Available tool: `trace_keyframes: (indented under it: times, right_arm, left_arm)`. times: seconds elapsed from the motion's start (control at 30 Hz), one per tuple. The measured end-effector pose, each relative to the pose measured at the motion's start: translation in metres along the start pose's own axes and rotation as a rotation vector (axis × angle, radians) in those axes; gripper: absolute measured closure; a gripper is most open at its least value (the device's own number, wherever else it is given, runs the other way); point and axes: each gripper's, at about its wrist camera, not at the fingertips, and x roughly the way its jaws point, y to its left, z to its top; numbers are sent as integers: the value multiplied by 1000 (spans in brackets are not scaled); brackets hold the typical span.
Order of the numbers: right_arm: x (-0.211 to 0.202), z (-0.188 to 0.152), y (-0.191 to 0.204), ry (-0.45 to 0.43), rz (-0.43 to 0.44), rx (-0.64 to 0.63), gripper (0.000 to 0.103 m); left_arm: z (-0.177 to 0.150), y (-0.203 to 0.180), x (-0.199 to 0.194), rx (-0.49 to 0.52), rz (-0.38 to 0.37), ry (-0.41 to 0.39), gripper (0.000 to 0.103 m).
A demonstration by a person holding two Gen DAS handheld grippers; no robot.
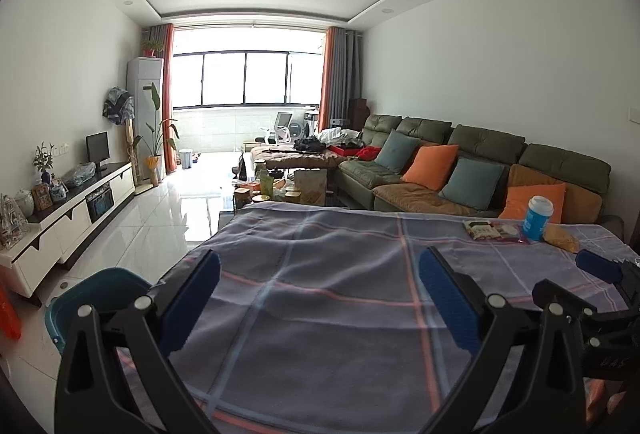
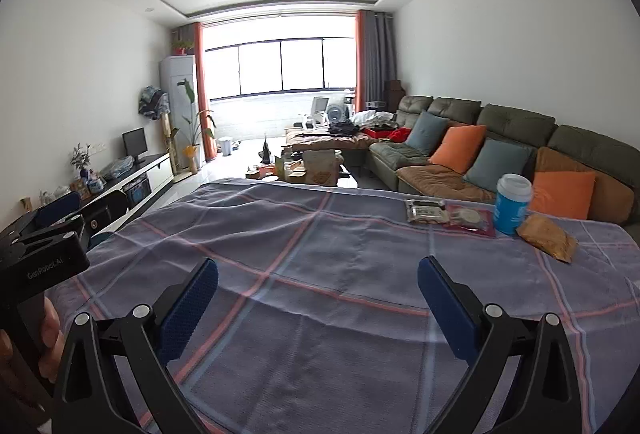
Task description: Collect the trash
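Note:
Trash lies at the far right of a table under a plaid cloth [image 2: 312, 254]: a blue paper cup with a white lid [image 2: 513, 203], a crumpled brown bag [image 2: 547, 236], a red-edged wrapper [image 2: 470, 220] and a dark packet [image 2: 426, 210]. In the left wrist view the same cup [image 1: 538, 218], bag [image 1: 562, 237] and wrappers [image 1: 494, 230] show. My right gripper [image 2: 318, 308] is open and empty, well short of the trash. My left gripper [image 1: 320, 300] is open and empty too, over bare cloth. A teal bin [image 1: 96, 300] stands on the floor left of the table.
A green sofa [image 2: 500, 153] with orange and blue cushions runs behind the table on the right. A cluttered coffee table [image 2: 304, 169] stands beyond the far edge. A white TV cabinet [image 1: 76, 213] lines the left wall. Glossy tiled floor [image 1: 160, 218] lies between.

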Motion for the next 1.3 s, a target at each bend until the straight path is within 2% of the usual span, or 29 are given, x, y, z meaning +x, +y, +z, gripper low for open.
trace_keyframes:
  times: [0.33,0.6,1.3]
  right_arm:
    - [-17,1,-7,-75,-54,23,4]
    - [-26,2,-7,-100,-73,18,4]
    - [-33,6,0,-132,-91,4,4]
  left_arm:
    - [-1,-15,-10,37,-8,-69,3]
    - [-2,-25,-11,65,-29,-90,3]
    - [-4,-22,-13,53,-39,-90,3]
